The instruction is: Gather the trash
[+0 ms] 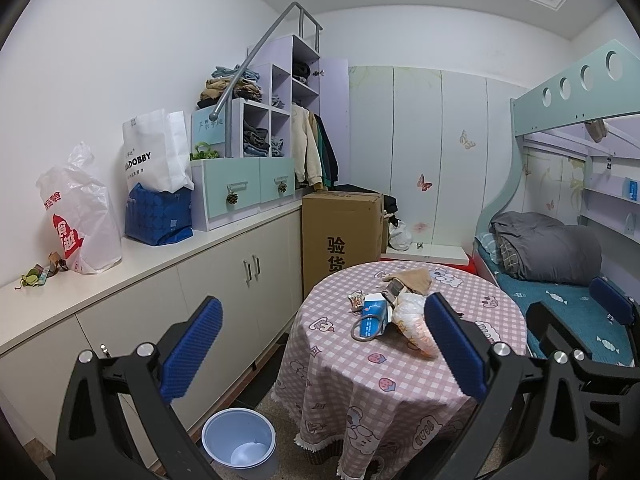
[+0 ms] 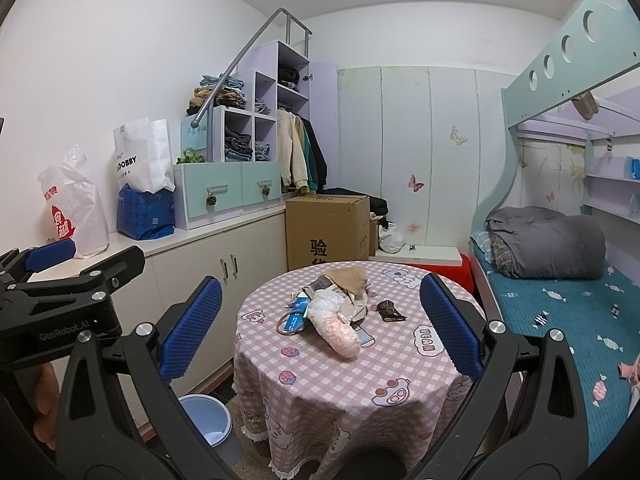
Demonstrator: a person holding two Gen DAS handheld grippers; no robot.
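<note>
both grippers, left (image 1: pixel 322 344) and right (image 2: pixel 320 326), spread wide, empty. crumpled pink-white plastic bag (image 2: pixel 334 320) on round checked table (image 2: pixel 400 352): light, soft; pinch bunched middle.

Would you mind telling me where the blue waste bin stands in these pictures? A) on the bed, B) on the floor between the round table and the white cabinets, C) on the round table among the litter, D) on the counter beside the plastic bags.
B: the blue waste bin stands on the floor, left of the round table with its pink checked cloth and in front of the white cabinets.
</note>
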